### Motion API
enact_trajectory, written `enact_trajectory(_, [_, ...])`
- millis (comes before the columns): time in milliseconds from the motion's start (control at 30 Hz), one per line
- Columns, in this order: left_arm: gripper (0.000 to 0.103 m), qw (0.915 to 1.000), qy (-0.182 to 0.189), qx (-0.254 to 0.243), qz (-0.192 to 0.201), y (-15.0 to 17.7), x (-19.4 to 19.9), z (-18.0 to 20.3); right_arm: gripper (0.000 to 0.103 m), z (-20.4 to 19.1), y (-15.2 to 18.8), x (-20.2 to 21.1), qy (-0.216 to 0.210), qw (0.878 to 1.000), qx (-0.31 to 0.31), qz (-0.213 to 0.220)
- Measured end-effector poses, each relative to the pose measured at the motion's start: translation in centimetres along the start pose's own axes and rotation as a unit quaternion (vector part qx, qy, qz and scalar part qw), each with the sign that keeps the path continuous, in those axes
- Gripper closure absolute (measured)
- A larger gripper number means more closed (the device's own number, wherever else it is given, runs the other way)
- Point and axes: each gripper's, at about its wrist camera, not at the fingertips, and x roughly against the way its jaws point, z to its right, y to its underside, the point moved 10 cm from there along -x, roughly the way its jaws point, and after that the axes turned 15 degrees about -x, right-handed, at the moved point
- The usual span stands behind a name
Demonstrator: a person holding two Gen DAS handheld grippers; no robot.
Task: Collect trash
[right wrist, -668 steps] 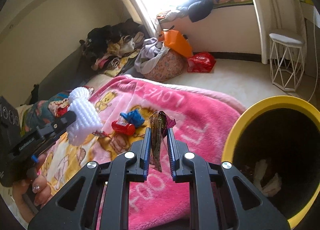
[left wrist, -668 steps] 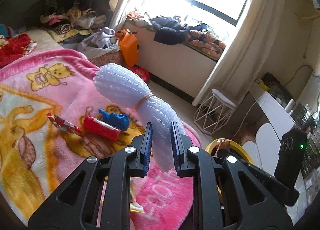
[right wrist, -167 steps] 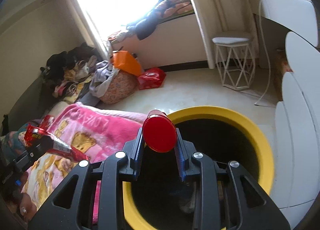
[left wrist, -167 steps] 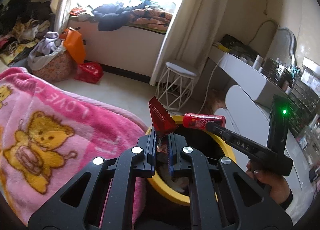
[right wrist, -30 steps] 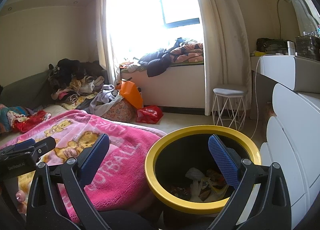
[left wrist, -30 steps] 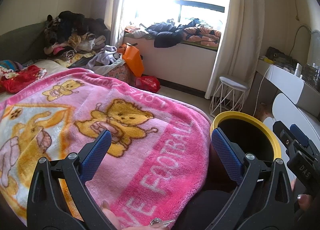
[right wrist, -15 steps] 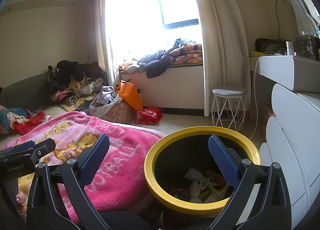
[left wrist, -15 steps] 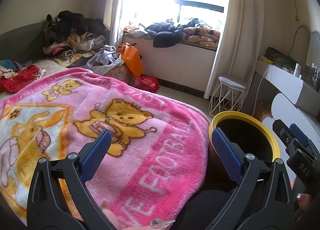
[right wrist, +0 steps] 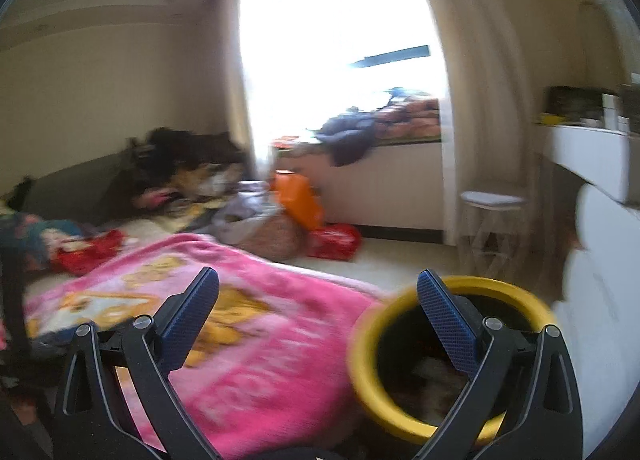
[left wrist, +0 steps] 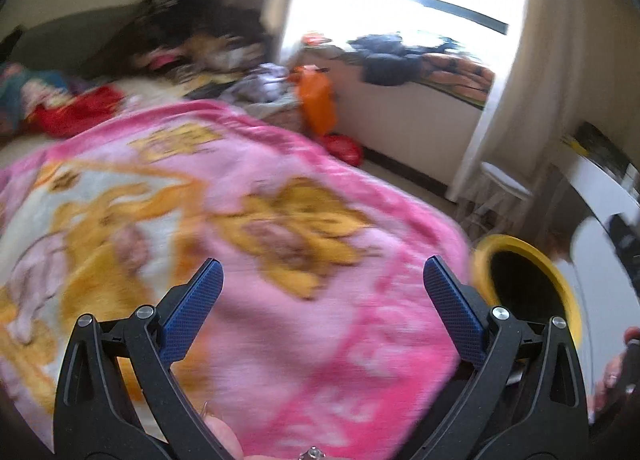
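Note:
Both views are motion-blurred. My left gripper [left wrist: 323, 276] is wide open and empty above the pink cartoon blanket [left wrist: 280, 252]. No loose trash shows on the blanket. The yellow-rimmed black bin [left wrist: 560, 284] stands at the blanket's right edge. My right gripper [right wrist: 318, 288] is wide open and empty, with its right finger [right wrist: 446, 320] over the bin's rim [right wrist: 362, 372]. Pale scraps of trash [right wrist: 428, 374] lie at the bottom of the bin. The pink blanket [right wrist: 248, 344] lies left of the bin in the right wrist view.
A clothes pile [left wrist: 192, 40] lies at the bed's far end. An orange bag [left wrist: 318, 102] and a red bag [left wrist: 342, 148] sit on the floor below the window ledge. A white wire stool [right wrist: 492, 228] and white cabinets [right wrist: 600, 292] stand at the right.
Both cameras have swung sharply and the views are now blurred. The left view has tilted down and left over the blanket; the bin has slid right and down. Both grippers stay open.

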Motion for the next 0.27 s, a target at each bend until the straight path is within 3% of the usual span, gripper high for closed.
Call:
enact_trajectory(100, [0.011,0.9951,-0.090,0.029,-0.030,2.3,0.1,-7.8,0.006,-7.4,2.3,-3.0,-0.085,0.994,0.025,-0.069])
enact_trajectory(133, [0.011,0.9903,-0.126,0.037,-0.044,3.4,0.2,-10.4,0.006,-10.3,3.7,-4.1,-0.115,0.988,0.035,-0.097])
enact_trajectory(167, [0.011,0.9797,-0.180,0.053,-0.069,5.4,0.6,-14.6,0.006,-13.0,5.2,-4.9,-0.141,0.981,0.048,-0.122])
enact_trajectory(267, [0.011,0.9568,-0.256,0.090,-0.104,9.5,2.0,-22.2,0.006,-22.6,13.4,-7.7,-0.222,0.939,0.102,-0.242])
